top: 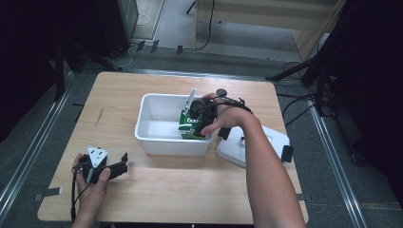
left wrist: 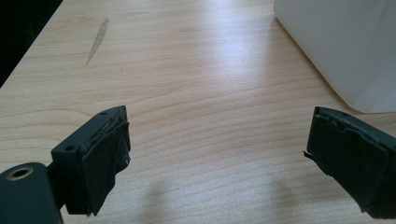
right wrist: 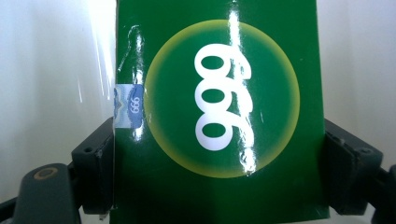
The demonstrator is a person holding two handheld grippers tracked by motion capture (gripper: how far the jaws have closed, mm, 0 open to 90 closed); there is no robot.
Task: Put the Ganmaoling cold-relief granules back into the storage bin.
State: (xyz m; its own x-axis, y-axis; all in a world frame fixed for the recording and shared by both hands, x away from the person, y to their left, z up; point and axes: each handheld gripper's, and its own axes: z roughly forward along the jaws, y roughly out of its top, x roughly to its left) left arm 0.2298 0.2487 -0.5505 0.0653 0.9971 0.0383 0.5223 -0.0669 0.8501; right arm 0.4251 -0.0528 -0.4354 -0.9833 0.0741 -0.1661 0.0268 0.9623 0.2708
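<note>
A glossy green cardboard box [top: 192, 125] printed with a yellow-ringed circle and white "999" digits stands inside the white rectangular plastic tub [top: 157, 142], at its right end near the right wall. Its broad printed face [right wrist: 219, 107] carries a small blue-and-white seal label on 1 edge. The tub sits mid-table.

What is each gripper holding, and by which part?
The right gripper holds a green box by its two side edges, inside the white bin. The left gripper is open and holds nothing.
</note>
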